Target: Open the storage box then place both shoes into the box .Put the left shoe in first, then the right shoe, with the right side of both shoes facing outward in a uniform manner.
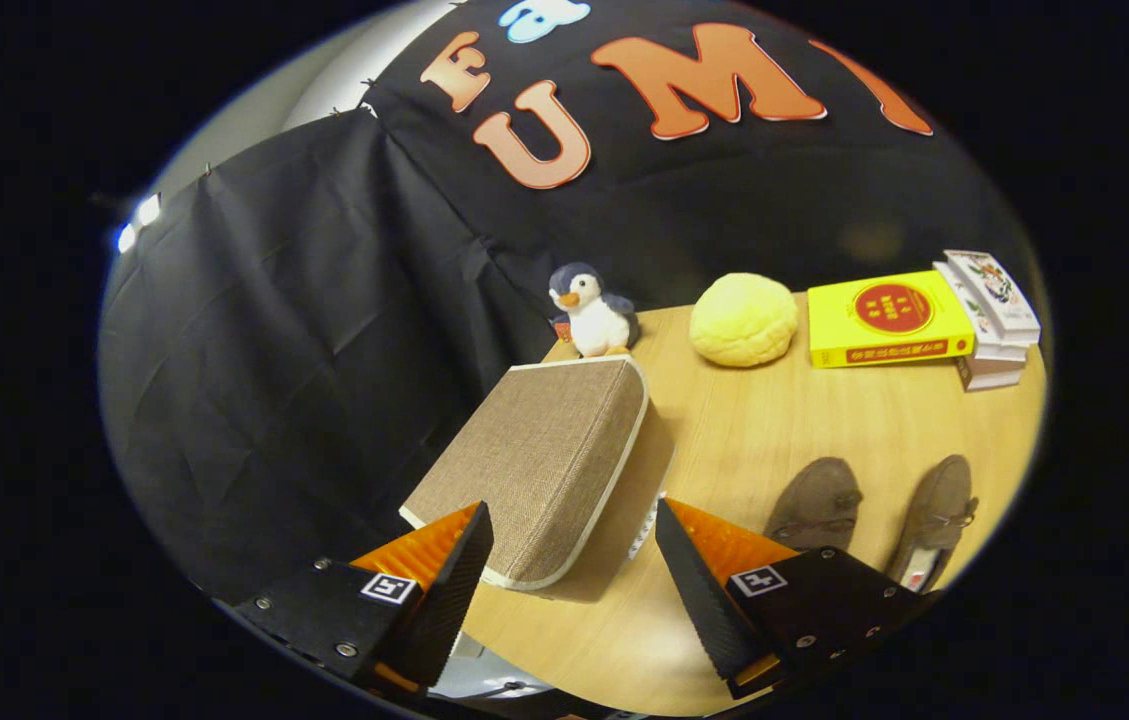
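Observation:
A brown fabric storage box (pixel 536 465) with white piping stands on the wooden table (pixel 774 420), its lid shut. Its near corner sits between my fingers and just ahead of them. My gripper (pixel 574 525) is open, the fingertips apart on either side of that corner, not pressing on it. Two brown suede shoes lie on the table beyond my right finger: one (pixel 814 502) nearer the box, the other (pixel 936 505) farther out, both with toes pointing away from me.
A plush penguin (pixel 592 310) stands behind the box at the table's far edge. A yellow round plush (pixel 744 320) lies beside it. A yellow book (pixel 886 318) and a stack of white books (pixel 992 315) sit at the far right.

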### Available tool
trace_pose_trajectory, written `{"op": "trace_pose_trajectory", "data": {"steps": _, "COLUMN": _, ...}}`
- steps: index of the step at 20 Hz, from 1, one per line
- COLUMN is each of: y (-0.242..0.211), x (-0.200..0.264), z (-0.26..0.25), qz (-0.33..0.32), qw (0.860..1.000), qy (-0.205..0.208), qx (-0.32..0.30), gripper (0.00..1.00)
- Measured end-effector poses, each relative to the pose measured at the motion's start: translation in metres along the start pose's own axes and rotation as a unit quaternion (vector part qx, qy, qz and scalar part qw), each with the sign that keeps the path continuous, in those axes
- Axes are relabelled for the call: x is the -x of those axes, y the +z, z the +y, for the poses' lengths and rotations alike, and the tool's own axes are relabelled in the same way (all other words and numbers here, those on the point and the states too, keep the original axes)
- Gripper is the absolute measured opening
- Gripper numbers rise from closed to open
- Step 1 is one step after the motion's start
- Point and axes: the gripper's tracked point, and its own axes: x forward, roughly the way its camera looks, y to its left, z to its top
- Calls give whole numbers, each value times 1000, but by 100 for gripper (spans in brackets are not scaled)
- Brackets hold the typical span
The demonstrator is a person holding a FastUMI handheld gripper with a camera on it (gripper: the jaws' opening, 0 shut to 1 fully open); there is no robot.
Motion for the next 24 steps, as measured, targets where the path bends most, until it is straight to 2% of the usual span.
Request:
{"op": "trace_pose_trajectory", "data": {"steps": 3, "y": -8, "x": -21, "z": -13, "qz": 31, "qw": 998, "qy": 5, "qx": -52, "gripper": 98}}
{"op": "trace_pose_trajectory", "data": {"steps": 10, "y": -27, "x": -67, "z": -15, "qz": 88, "qw": 989, "qy": 60, "qx": -104, "gripper": 98}}
{"op": "trace_pose_trajectory", "data": {"steps": 12, "y": -27, "x": -78, "z": -13, "qz": 82, "qw": 986, "qy": 83, "qx": -122, "gripper": 98}}
{"op": "trace_pose_trajectory", "data": {"steps": 15, "y": -32, "x": -89, "z": -18, "qz": 81, "qw": 984, "qy": 96, "qx": -127, "gripper": 97}}
{"op": "trace_pose_trajectory", "data": {"steps": 21, "y": -38, "x": -101, "z": -9, "qz": 94, "qw": 960, "qy": 155, "qx": -212, "gripper": 96}}
{"op": "trace_pose_trajectory", "data": {"steps": 24, "y": -39, "x": -102, "z": -7, "qz": 87, "qw": 949, "qy": 168, "qx": -252, "gripper": 96}}
